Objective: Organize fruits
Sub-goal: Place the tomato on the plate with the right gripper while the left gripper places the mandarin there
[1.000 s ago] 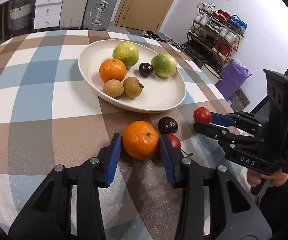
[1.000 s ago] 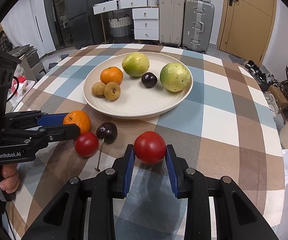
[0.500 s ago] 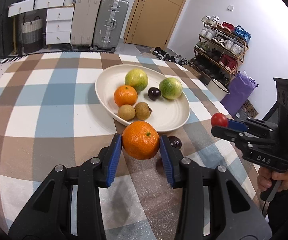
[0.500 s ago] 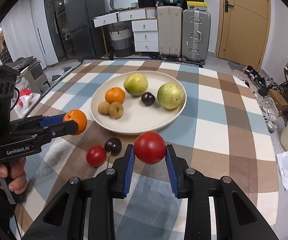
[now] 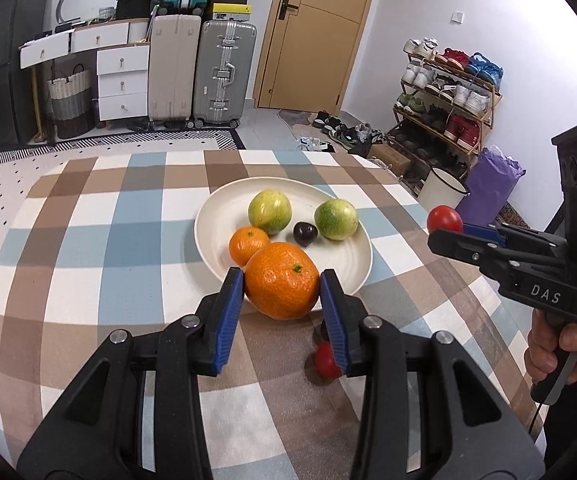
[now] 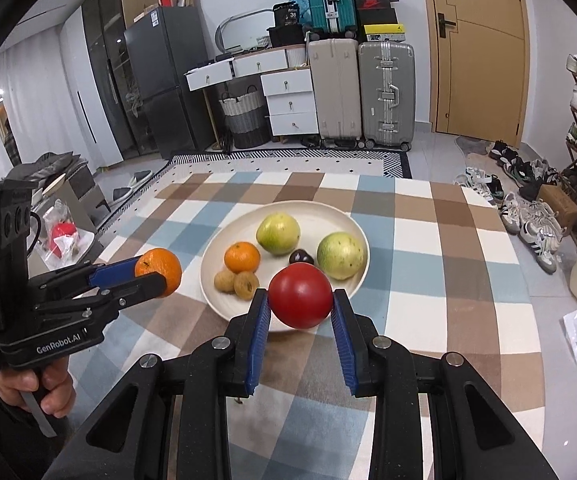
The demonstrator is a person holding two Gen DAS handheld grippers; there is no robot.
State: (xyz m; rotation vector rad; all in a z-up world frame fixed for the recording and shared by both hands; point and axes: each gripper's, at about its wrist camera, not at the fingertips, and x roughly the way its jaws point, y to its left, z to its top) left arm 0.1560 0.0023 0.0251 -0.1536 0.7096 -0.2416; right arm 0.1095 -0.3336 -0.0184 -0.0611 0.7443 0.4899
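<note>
My left gripper (image 5: 282, 292) is shut on an orange tangerine (image 5: 282, 286) and holds it in the air just short of the cream plate (image 5: 352, 260). My right gripper (image 6: 300, 308) is shut on a red tomato (image 6: 300, 295), also lifted near the plate's (image 6: 212, 276) front rim. The plate holds two green fruits (image 6: 278, 234), a small tangerine (image 6: 242, 257), a dark plum (image 6: 301, 257) and two brown longans (image 6: 236, 282). A red fruit (image 5: 326, 360) lies on the table behind my left finger.
The table has a checked cloth (image 5: 88, 240) in blue, brown and white. Suitcases (image 5: 224, 68), white drawers (image 5: 122, 80) and a shoe rack (image 5: 444, 92) stand beyond the far edge. A white bucket (image 5: 446, 192) stands at the right.
Both grippers have risen higher above the table with their fruit and tilted up. The loose fruits on the cloth have dropped mostly out of sight behind the fingers.
</note>
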